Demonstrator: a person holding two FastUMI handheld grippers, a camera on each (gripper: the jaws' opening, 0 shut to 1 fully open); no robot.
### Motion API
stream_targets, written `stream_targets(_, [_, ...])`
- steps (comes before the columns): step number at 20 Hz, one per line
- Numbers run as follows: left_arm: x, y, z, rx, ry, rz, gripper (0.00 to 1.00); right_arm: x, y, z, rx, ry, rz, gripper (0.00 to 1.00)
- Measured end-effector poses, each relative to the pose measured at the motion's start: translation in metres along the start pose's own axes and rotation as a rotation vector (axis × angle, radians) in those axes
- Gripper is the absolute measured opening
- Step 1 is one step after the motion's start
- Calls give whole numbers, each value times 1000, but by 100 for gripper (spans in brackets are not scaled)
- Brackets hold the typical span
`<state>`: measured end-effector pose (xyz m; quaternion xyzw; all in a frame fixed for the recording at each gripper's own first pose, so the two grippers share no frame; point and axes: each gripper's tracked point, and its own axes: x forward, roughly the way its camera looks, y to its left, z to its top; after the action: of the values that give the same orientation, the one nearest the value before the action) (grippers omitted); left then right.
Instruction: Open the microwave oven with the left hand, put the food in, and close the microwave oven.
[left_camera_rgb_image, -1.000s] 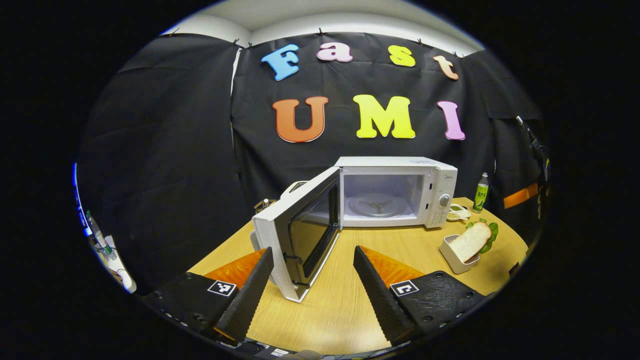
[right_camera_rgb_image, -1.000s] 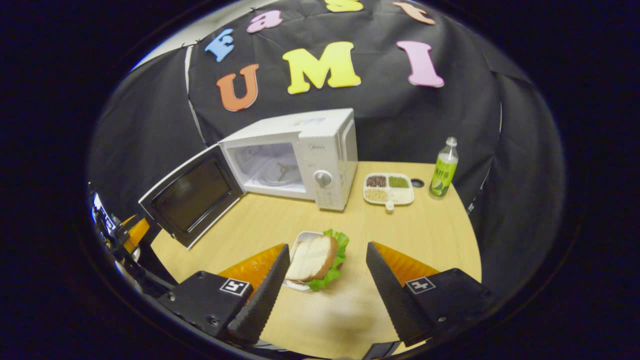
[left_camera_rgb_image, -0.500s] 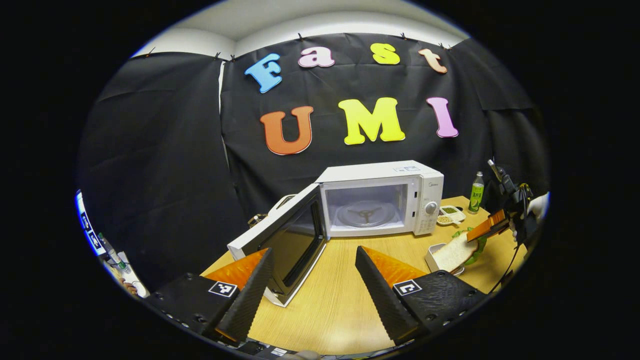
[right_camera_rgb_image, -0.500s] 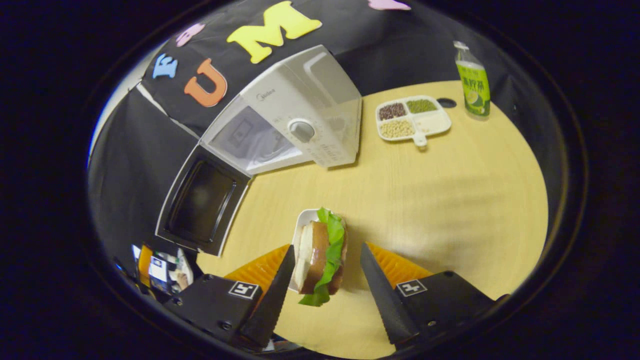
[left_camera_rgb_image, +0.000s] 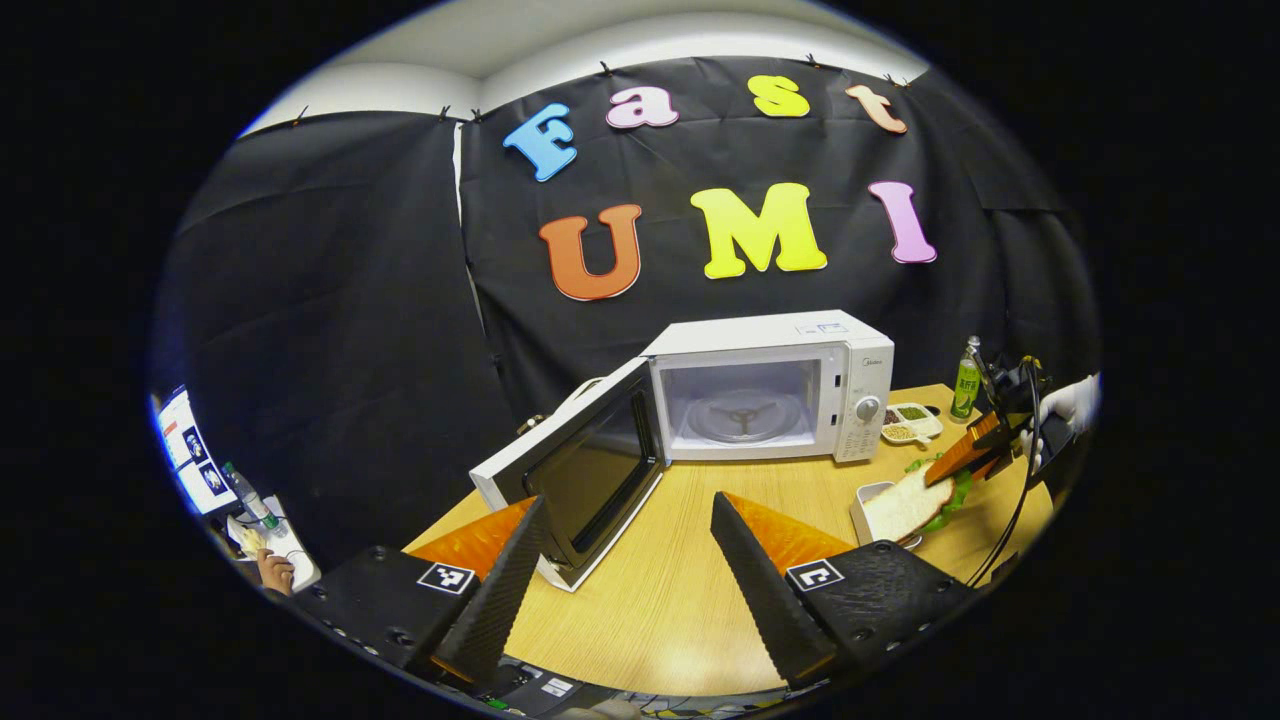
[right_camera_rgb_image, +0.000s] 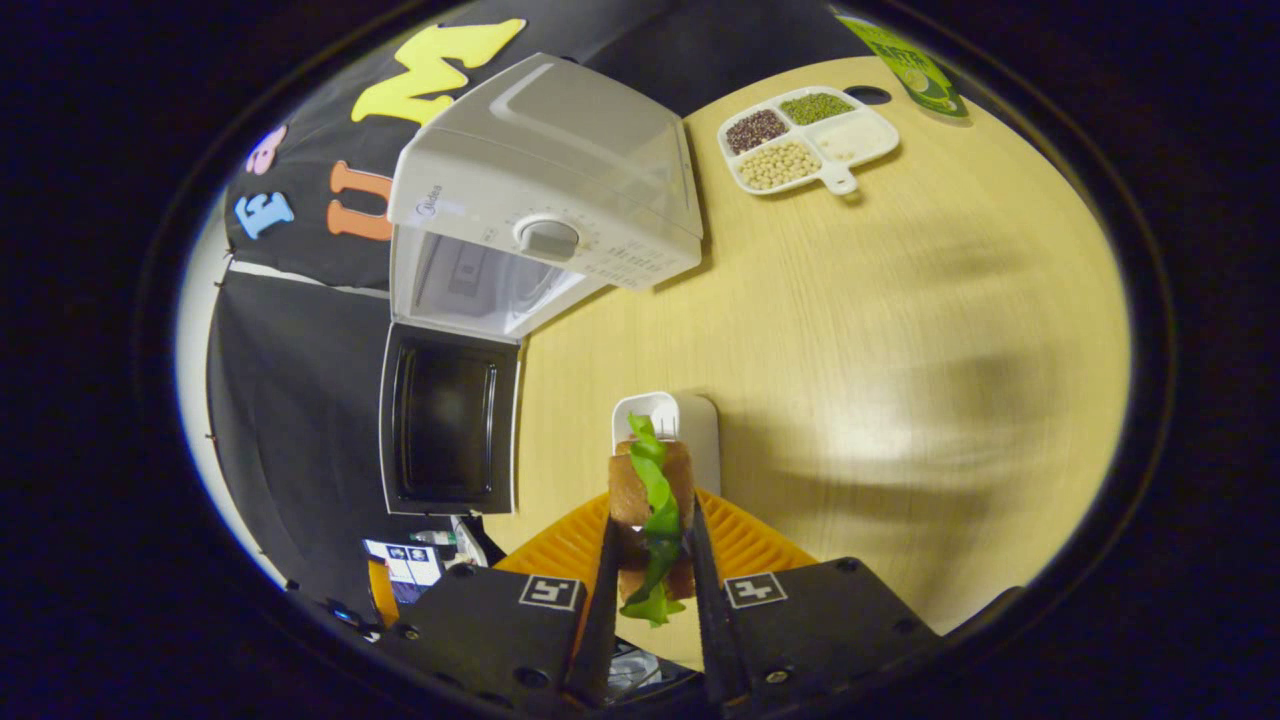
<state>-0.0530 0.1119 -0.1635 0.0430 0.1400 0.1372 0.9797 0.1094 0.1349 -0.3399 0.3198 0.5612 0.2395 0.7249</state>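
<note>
Right gripper view shows the right gripper (right_camera_rgb_image: 650, 590) with its jaws drawn narrow and pressed on both sides of the sandwich (right_camera_rgb_image: 650, 500), bread and lettuce standing on edge between them. The sandwich sits over the near end of the small white dish (right_camera_rgb_image: 672, 420) on the wooden table (right_camera_rgb_image: 900, 330); whether it has cleared the dish I cannot tell. The microwave (right_camera_rgb_image: 540, 190) stands farther off and to the left, its door (right_camera_rgb_image: 448, 432) swung fully open.

In the left gripper view the left gripper (left_camera_rgb_image: 620, 560) hangs near the open door with its jaws wide and holding nothing. The cavity and its glass turntable (left_camera_rgb_image: 740, 418) lie bare.

Opening looks done; the step in hand is picking up the food. Next, the sandwich needs lifting clear, carrying left past the door's edge and setting on the turntable, before the left gripper pushes the door shut.
</note>
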Motion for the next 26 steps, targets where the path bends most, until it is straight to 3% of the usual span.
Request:
stream_targets(1, [-1, 0, 0, 0, -3, 2, 97, -2, 5, -1, -13, 0, 0, 29])
stream_targets(2, [-1, 0, -1, 4, -6, -1, 97, -5, 10, -1, -33, -1, -2, 37])
stream_targets(4, [0, 2, 1, 4, -26, -17, 97, -14, 27, 2, -62, -34, 8, 35])
stream_targets(5, [-1, 2, 0, -7, -32, -31, 97, -21, 41, 1, -70, -51, 26, 26])
stream_targets(8, [-3, 3, -2, -30, -57, -73, 97, -34, 88, 2, -95, -139, 66, 25])
stream_targets(9, [-3, 1, -3, -27, -62, -93, 97, -37, 104, 2, -100, -178, 77, 34])
stream_targets(10, [-5, 0, -4, -27, -66, -117, 97, -37, 120, 1, -106, -211, 93, 25])
stream_targets(12, [-8, -3, -7, -37, -77, -169, 97, -33, 148, -2, -128, -276, 118, 25])
stream_targets(13, [-9, -3, -8, -42, -78, -192, 97, -29, 158, -1, -117, -318, 119, 33])
stream_targets(18, [-11, 8, -24, -33, -72, -307, 97, -4, 200, 21, -26, -538, 185, 33])
stream_targets(22, [-1, 20, -31, -1, -70, -338, 97, 23, 199, 48, 104, -718, 202, 33])
stream_targets(26, [13, 28, -35, 23, -61, -349, 98, 57, 211, 82, 211, -898, 276, 33])
